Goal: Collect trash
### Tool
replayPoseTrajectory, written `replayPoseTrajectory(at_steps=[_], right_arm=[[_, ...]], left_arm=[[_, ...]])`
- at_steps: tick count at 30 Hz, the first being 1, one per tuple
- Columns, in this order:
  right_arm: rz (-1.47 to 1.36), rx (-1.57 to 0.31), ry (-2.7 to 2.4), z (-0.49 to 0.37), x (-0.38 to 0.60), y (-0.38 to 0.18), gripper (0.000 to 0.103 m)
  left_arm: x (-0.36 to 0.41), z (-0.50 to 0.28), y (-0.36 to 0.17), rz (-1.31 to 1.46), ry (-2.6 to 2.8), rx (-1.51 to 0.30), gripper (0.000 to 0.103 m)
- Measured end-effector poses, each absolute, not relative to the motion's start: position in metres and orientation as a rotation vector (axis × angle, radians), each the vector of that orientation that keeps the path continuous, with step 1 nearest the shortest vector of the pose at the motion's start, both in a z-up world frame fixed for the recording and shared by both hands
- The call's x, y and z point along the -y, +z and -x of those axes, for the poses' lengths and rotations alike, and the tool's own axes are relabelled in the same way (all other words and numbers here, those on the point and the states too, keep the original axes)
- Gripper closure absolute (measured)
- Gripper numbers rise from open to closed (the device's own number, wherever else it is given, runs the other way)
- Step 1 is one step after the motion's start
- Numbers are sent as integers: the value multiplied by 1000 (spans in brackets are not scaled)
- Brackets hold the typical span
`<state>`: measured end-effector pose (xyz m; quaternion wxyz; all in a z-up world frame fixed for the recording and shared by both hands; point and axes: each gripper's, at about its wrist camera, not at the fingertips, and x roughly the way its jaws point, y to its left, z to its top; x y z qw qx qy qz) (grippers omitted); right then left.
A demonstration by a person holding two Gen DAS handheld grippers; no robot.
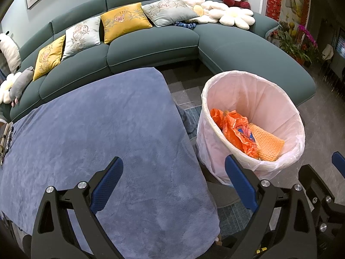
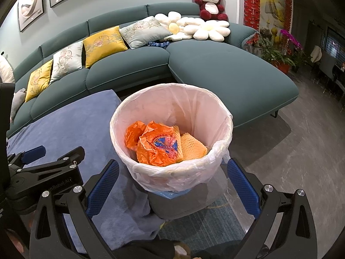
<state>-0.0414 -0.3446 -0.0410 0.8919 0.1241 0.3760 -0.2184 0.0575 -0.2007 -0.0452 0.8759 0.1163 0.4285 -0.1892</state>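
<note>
The left gripper (image 1: 173, 185) is wide apart and holds nothing, above the blue cloth (image 1: 103, 133). At its 1 o'clock stands the lined bin (image 1: 248, 90) with the orange bag (image 1: 235, 131) and foam net (image 1: 267, 143) inside. The right gripper (image 2: 172, 185) is also spread and empty, with the bin at its 12 o'clock.

Soft indoor light, fisheye-warped edges
</note>
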Motion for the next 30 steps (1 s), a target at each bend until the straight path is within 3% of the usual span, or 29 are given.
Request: replayPoseTrajectory(at_steps=[30], right_arm=[[-263,-784,-460,46,350,-45,7]], left_arm=[[204,-56,-48,-262,-418,-908,12]])
